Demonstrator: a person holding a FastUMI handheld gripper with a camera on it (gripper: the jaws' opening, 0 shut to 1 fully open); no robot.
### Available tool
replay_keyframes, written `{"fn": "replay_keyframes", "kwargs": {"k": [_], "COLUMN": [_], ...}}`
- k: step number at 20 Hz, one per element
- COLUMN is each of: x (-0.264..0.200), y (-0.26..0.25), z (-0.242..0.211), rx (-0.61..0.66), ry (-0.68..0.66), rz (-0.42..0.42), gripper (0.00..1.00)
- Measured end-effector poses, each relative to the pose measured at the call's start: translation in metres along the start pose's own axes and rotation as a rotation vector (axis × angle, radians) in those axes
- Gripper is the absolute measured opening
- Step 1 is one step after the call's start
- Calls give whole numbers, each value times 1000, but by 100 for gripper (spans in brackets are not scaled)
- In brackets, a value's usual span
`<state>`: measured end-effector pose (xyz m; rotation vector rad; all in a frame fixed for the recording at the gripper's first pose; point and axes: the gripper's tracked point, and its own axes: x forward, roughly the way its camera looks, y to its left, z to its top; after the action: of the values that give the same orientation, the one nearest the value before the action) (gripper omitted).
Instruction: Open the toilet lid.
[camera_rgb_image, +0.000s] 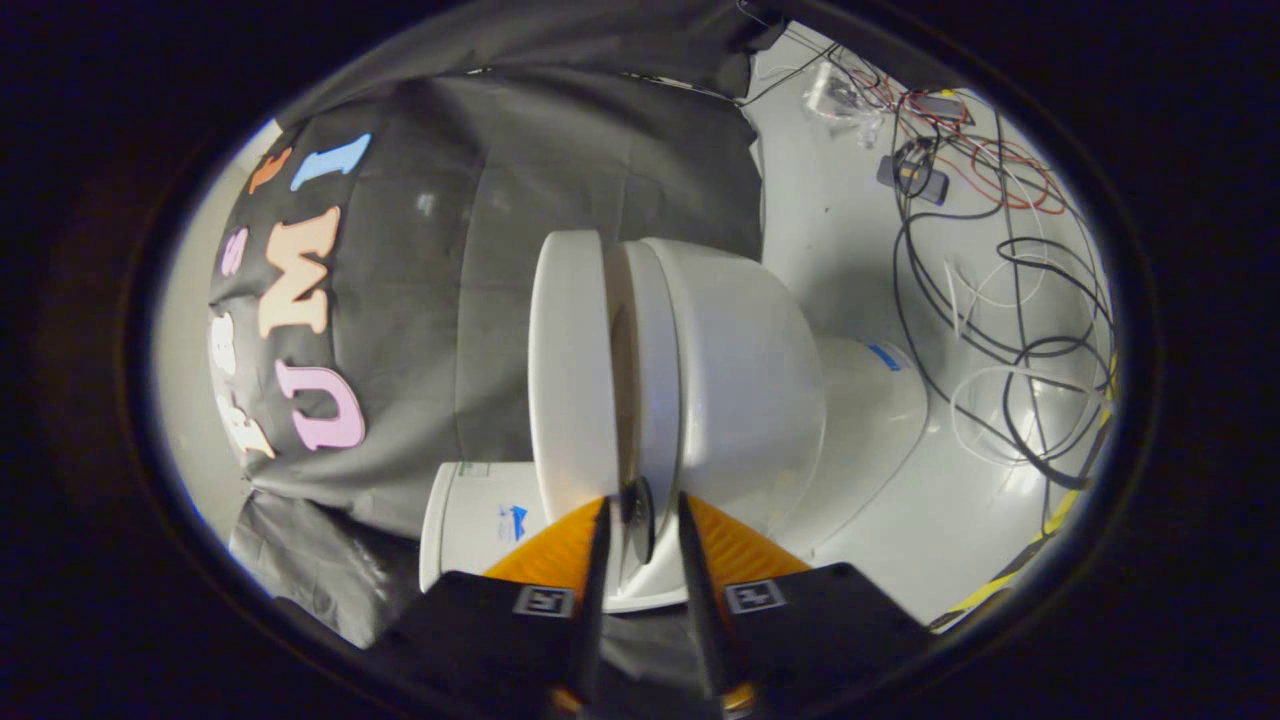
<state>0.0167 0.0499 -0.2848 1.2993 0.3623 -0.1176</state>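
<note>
The white toilet (745, 380) appears turned on its side, with its base (870, 400) to the right. Its lid (570, 360) stands a narrow dark gap apart from the seat (655, 370). My gripper (642, 500) is right up against the near rim. One finger lies over the lid's edge, the other over the bowl just past the seat. The seat's rim and a small dark round bumper (637, 515) sit between the fingertips. The fingers are a little apart, and I cannot tell whether they press on the rim.
A white container (480, 515) with a label stands beside the lid, close to my fingers. Black cloth hangs behind the toilet. Loose cables (1000, 300) and small devices lie on the white floor beyond the base. A yellow strip (1040, 540) runs along the floor's edge.
</note>
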Motion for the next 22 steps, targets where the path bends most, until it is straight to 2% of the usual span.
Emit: {"fn": "replay_keyframes", "kwargs": {"k": [2,3,4,5,11,14,16,22], "x": [2,7,32,16,8,-1,-4,-12], "y": [0,-8,-9,-5,-4,-2,20,62], "z": [-1,-8,-15,-10,-6,-6,-2,-3], "rx": [21,2,11,-1,-80,-183,-171,-257], "ry": [6,23,52,46,23,11,-9,-62], "rz": [-1,-33,-22,-39,-163,-243,-236,-265], "gripper": [34,29,29,4,4,4,4,2]}}
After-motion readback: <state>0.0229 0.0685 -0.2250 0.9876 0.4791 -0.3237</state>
